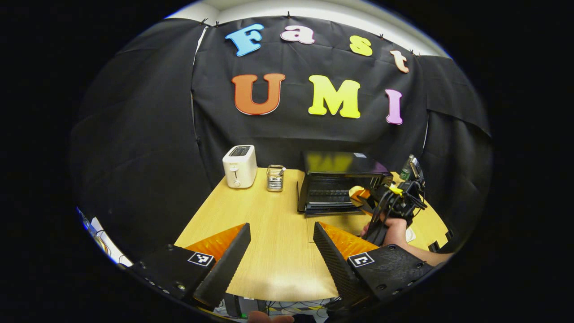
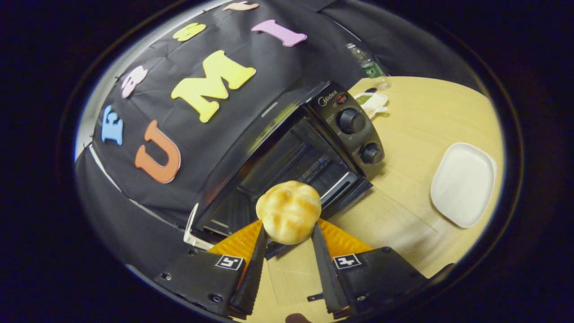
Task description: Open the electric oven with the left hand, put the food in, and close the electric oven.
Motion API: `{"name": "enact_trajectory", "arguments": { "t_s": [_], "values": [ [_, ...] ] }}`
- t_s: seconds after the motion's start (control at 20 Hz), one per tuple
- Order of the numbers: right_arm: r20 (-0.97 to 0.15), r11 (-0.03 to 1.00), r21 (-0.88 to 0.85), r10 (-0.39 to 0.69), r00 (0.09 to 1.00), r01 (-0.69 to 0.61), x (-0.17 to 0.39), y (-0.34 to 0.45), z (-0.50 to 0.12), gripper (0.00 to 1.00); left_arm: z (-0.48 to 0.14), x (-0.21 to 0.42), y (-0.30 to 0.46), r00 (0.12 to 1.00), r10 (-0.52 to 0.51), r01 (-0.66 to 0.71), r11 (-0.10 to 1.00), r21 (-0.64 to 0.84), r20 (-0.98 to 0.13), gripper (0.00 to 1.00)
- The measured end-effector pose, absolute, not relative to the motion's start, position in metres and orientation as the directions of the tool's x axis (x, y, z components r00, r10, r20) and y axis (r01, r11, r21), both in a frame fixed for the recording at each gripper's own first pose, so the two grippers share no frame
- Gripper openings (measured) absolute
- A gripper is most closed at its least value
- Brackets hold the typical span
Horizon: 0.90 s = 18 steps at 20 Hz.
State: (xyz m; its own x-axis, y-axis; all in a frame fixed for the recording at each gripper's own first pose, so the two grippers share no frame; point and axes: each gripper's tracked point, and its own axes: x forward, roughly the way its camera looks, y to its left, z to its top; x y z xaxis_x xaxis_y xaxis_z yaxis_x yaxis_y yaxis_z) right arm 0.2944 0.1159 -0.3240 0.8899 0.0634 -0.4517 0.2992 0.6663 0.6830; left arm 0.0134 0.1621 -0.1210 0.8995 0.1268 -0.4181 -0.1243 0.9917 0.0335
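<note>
Wooden surface (image 1: 278, 233), pale grain, carries everything. Electric oven (image 2: 287, 148) sits toward the back, against the booth wall; door (image 1: 334, 208) already dropped flat, cavity open and dark, rack visible inside. Two knobs on the control panel at its side.

White plate (image 2: 464, 184) lies bare on the surface, apart from the oven on the knob side. White toaster (image 1: 240, 166) and a small wire holder (image 1: 275, 178) stand together at the back, on the oven's other side. Plastic bottle (image 2: 368, 66) and a small dish (image 2: 371, 101) behind the oven's panel end.

Right gripper (image 2: 289, 233): jaws clamped on the bread roll (image 2: 288, 211), a round golden bun, held in the air just in front of the open door. In the left gripper view the same gripper and the hand (image 1: 394, 231) holding it show close at the oven mouth.

Left gripper (image 1: 280, 251): jaws apart, nothing between them, hanging over the near part of the surface, well back from the oven.

Step in hand, as I judge it: putting the food in (opening looks done). Next calls for carrying the roll forward over the door onto the rack, releasing, backing out clear; then the door needs lifting shut.
</note>
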Motion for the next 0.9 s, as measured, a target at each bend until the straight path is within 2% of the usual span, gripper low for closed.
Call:
{"name": "enact_trajectory", "arguments": {
  "t_s": [0.25, 0.55, 0.75, 0.9],
  "values": [
    [-0.444, 0.677, 0.656, -0.013, 0.896, 0.335, 0.346, 0.114, -0.334, 0.58, -0.128, 0.016, 0.181, 0.883, 0.147, -0.145, 0.989, 0.039, -0.446, 0.93],
    [-0.461, 0.678, 0.627, -0.072, 0.884, 0.383, 0.375, 0.112, -0.356, 0.58, -0.135, 0.018, 0.19, 0.87, 0.148, -0.149, 0.988, 0.037, -0.47, 0.93],
    [-0.445, 0.701, 0.606, -0.092, 0.891, 0.376, 0.379, 0.114, -0.356, 0.67, -0.132, 0.016, 0.192, 0.869, 0.155, -0.163, 0.986, 0.023, -0.47, 0.93],
    [-0.449, 0.743, 0.567, -0.085, 0.89, 0.357, 0.373, 0.12, -0.351, 0.82, -0.129, 0.016, 0.191, 0.875, 0.154, -0.17, 0.985, 0.006, -0.46, 0.93]
  ]
}}
